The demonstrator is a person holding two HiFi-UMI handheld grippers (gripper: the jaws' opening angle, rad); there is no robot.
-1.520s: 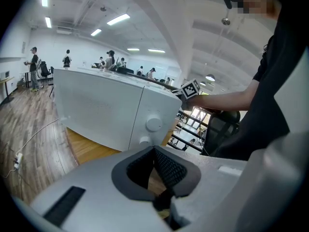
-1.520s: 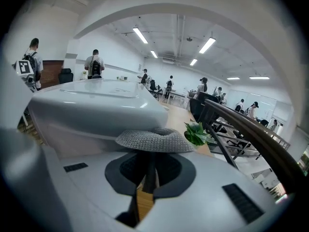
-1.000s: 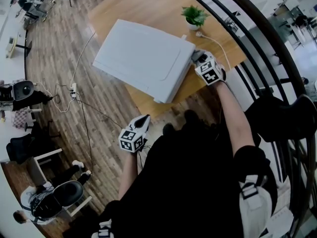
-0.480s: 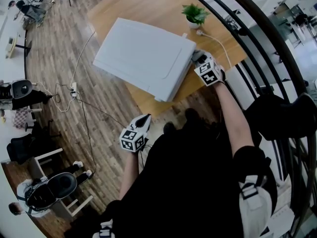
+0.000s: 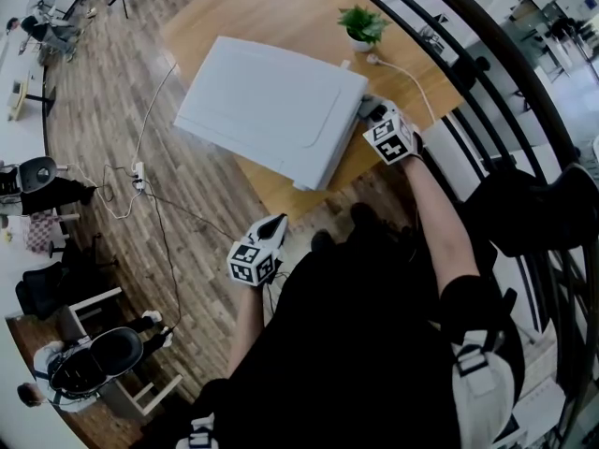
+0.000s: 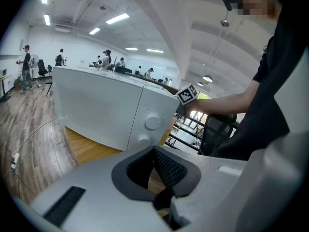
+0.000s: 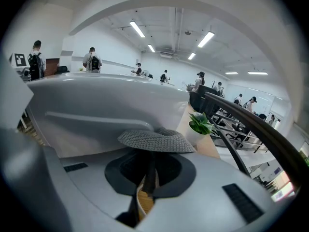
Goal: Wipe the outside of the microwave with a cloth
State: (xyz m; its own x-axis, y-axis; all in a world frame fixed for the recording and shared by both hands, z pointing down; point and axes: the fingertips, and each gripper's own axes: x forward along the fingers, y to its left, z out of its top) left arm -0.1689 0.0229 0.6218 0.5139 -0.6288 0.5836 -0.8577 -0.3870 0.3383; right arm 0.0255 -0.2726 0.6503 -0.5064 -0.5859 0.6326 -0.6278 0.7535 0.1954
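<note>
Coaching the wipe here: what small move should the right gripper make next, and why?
Probably drag the right gripper toward the person along the microwave's side wall. Its jaws pinch the grey cloth, which lies against that wall near its rear end by the potted plant, so most of the wall lies on the near side.

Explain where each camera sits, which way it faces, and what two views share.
Head view: on the person's head, facing down at the microwave and table; both arms, left gripper and right gripper show.
Left gripper view: on the left gripper, facing the microwave's knobs; its shut, empty jaws show.
Right gripper view: on the right gripper, facing the microwave's side and the plant; its jaws clamp the cloth.
Shared: head and left gripper views show the right gripper.
</note>
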